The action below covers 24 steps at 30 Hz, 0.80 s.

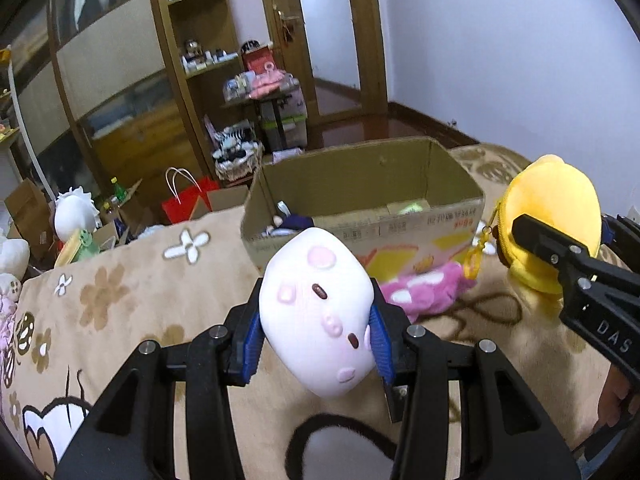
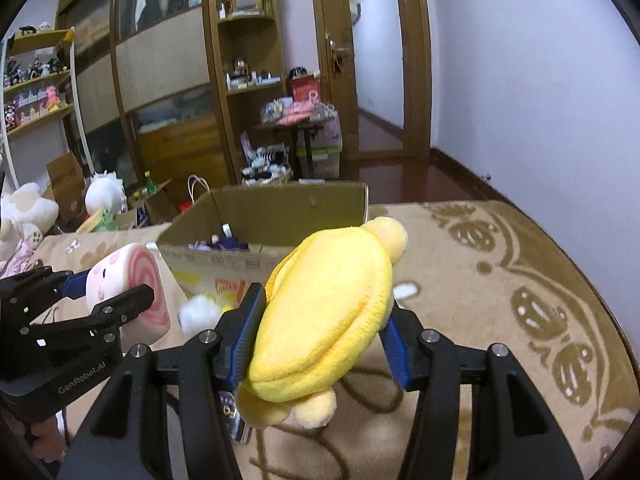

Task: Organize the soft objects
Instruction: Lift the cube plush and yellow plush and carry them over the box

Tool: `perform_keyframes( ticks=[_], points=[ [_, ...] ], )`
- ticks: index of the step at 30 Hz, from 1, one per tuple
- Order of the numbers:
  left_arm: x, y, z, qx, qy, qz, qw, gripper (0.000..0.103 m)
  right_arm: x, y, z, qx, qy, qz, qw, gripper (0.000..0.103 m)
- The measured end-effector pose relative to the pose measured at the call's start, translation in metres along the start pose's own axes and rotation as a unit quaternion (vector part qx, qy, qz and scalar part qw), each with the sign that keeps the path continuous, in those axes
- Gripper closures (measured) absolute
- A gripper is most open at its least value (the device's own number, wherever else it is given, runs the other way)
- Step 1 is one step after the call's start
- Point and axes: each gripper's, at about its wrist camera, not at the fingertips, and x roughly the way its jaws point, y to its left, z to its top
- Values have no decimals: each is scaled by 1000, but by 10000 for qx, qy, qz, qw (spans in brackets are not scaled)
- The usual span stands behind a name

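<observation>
My left gripper (image 1: 316, 332) is shut on a white and pink roll-shaped plush (image 1: 316, 320), held above the beige blanket; it also shows in the right wrist view (image 2: 128, 292). My right gripper (image 2: 320, 344) is shut on a yellow plush pouch (image 2: 324, 316), which appears at the right of the left wrist view (image 1: 556, 216). An open cardboard box (image 1: 360, 224) stands on the bed just beyond both grippers, with several soft items inside. A pink plush (image 1: 424, 288) lies against the box's front wall.
The beige patterned blanket (image 2: 500, 280) covers the bed. Beyond the bed edge are a red bag (image 1: 188, 200), a white plush (image 1: 74, 212), boxes, a wooden shelf unit (image 2: 244, 60) and a door (image 2: 376, 60).
</observation>
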Motion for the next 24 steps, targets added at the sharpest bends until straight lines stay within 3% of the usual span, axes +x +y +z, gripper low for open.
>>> perform_keyframes(
  ticks=[11,24],
  points=[
    [-4,15,33,-31,-583,134,9982,59,-11,7,33,-213,-529,24,9984,45],
    [8,22,91,-21,-1015,199,9946,59,5,14,68,-443,-775,113,9959,45]
  ],
)
